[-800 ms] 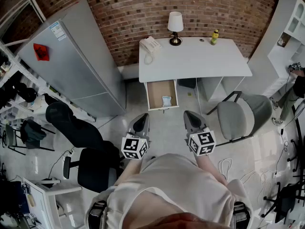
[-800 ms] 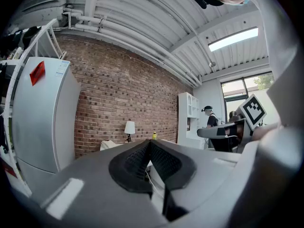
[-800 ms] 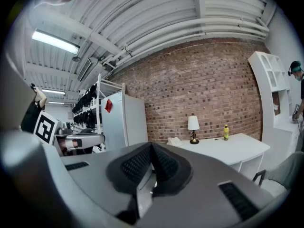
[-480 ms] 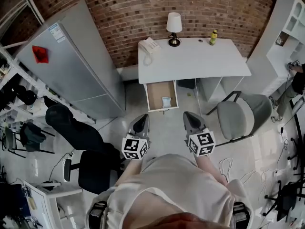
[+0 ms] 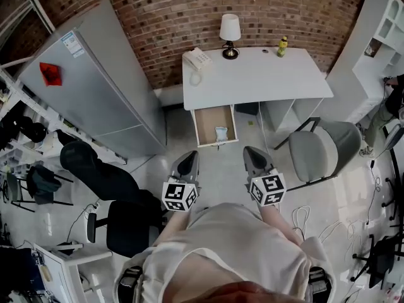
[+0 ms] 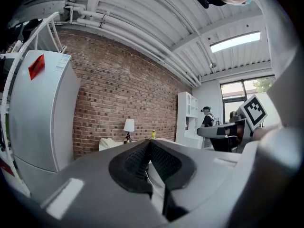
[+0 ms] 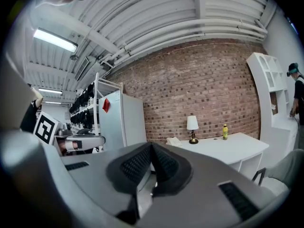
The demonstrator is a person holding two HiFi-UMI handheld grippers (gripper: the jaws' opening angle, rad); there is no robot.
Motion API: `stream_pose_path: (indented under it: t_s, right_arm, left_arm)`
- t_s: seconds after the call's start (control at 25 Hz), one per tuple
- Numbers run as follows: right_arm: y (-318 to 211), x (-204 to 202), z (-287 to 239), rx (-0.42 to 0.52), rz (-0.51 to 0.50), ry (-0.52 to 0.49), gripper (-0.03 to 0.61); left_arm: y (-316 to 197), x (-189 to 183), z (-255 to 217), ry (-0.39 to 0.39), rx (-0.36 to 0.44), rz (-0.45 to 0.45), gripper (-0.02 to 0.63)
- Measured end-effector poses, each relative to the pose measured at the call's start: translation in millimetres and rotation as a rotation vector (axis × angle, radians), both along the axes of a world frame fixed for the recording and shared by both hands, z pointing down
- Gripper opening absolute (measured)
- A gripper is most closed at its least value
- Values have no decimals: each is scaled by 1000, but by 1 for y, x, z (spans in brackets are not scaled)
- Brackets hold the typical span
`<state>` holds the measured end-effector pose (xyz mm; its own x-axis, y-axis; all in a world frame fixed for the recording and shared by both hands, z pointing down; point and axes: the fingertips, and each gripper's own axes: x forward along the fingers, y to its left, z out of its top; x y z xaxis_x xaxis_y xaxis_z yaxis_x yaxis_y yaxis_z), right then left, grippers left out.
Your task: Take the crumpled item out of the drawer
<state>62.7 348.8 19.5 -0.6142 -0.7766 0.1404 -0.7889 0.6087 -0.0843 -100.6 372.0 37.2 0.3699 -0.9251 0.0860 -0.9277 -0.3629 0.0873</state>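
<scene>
In the head view an open wooden drawer [image 5: 206,126] hangs out under the left end of the white desk [image 5: 259,79]. A small white crumpled item [image 5: 220,134] lies inside it near the front right. My left gripper [image 5: 187,161] and right gripper [image 5: 252,156] are held side by side in front of my body, well short of the drawer. Both are shut with nothing between the jaws; the left gripper [image 6: 148,144] and the right gripper [image 7: 151,147] show their pads pressed together.
A grey cabinet [image 5: 95,87] stands left of the desk. On the desk are a telephone [image 5: 197,59], a lamp [image 5: 230,34] and a yellow bottle [image 5: 283,45]. A grey chair [image 5: 322,153] sits right of the drawer, a black chair [image 5: 107,188] at my left.
The view has shifted slightly; the grippers keep their places and stay shut. Nothing in the drawer has moved.
</scene>
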Motion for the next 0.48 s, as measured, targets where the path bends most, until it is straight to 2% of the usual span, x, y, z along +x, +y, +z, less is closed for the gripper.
stream_pose_path:
  t_s: [0.48]
  right_arm:
    - [-10,-35,5,-5,59,11,8]
  left_arm:
    - [-17,-38,6,13,-8,46,8]
